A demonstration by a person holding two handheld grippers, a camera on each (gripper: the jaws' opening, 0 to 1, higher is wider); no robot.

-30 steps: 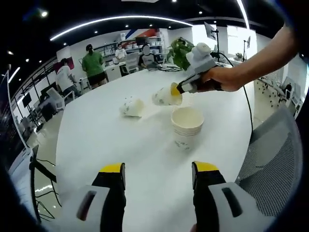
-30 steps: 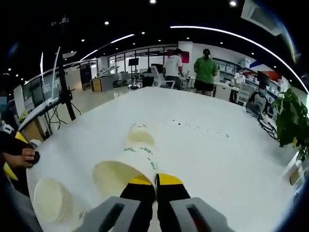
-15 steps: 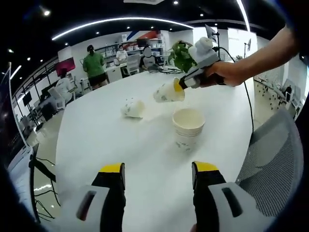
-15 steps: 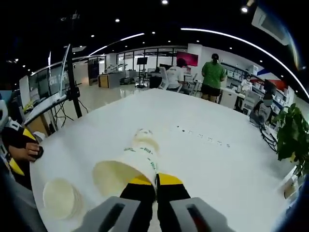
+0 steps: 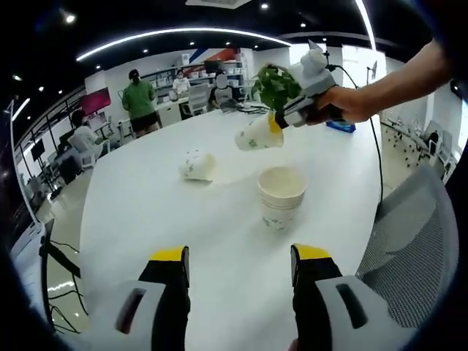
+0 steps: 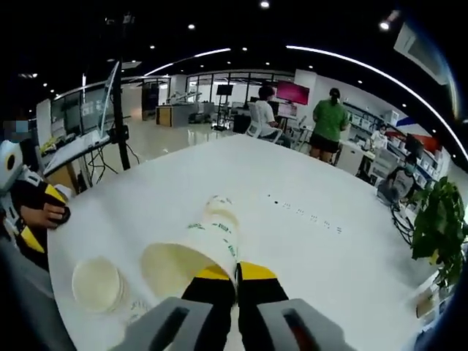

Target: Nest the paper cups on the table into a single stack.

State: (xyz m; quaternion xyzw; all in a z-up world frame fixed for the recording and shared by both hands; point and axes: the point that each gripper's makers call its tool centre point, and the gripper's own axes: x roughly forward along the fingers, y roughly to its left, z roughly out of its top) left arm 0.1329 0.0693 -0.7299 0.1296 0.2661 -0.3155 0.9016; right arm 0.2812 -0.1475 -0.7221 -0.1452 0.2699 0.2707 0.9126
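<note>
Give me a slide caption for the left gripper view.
Right tongs carry a paper cup above the upright stack; another cup lies sideways.

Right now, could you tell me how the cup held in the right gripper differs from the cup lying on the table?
The held cup hangs in the air, pinched at its rim by the right gripper; the lying cup rests on its side on the white table, touched by nothing. Both are pale printed paper cups, tipped sideways.

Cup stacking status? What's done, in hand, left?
Done: a nested stack of cups stands upright on the white table. In hand: the right gripper is shut on a paper cup, held tilted in the air above the stack. Left: nest that cup, then the cup lying on its side. The left gripper is open.
</note>
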